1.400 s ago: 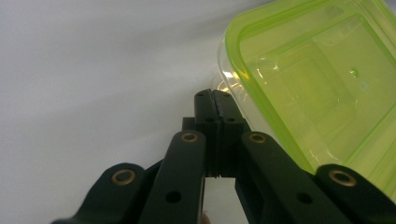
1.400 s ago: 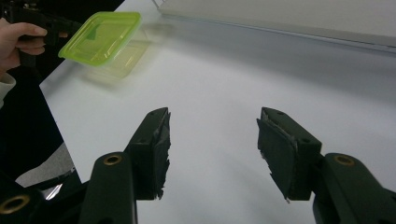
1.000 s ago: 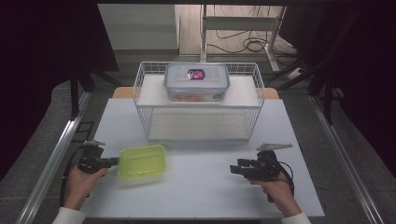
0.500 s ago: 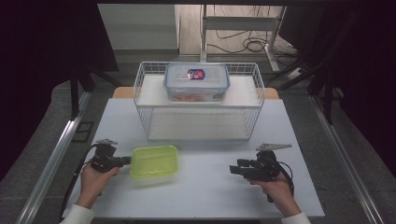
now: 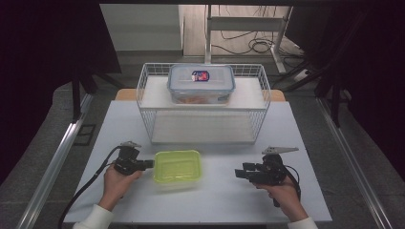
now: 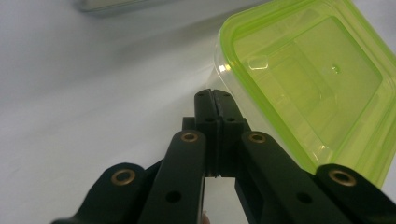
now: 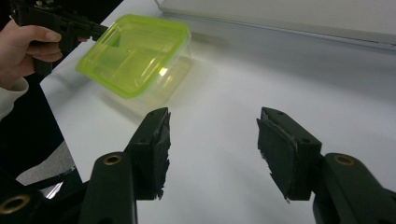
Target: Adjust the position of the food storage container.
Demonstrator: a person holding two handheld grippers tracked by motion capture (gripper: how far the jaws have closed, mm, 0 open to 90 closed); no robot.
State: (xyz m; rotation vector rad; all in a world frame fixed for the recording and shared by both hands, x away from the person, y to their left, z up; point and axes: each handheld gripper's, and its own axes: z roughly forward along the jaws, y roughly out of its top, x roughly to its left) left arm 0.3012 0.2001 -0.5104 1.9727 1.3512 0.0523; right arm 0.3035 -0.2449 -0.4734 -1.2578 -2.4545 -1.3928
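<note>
A lime-green lidded plastic box (image 5: 177,165) lies on the white table (image 5: 219,202), in front of the wire basket. My left gripper (image 5: 150,164) is shut, and its closed tips rest against the box's left side with nothing between the jaws. The left gripper view has the joined jaws (image 6: 215,95) touching the clear wall under the green lid (image 6: 308,79). My right gripper (image 5: 239,173) is held open to the right of the box, pointing toward it and apart from it. The right gripper view looks past its spread jaws (image 7: 212,123) to the box (image 7: 135,53) and the left gripper (image 7: 100,30).
A white wire basket (image 5: 139,90) stands at the back middle of the table. On its upper shelf sits a clear container with a blue-rimmed lid (image 5: 200,83). A cable trails from the left gripper (image 5: 90,183) off the table's front left.
The left hand has slid to the right across the table, and the green box has moved right with it. The right gripper has kept still.
</note>
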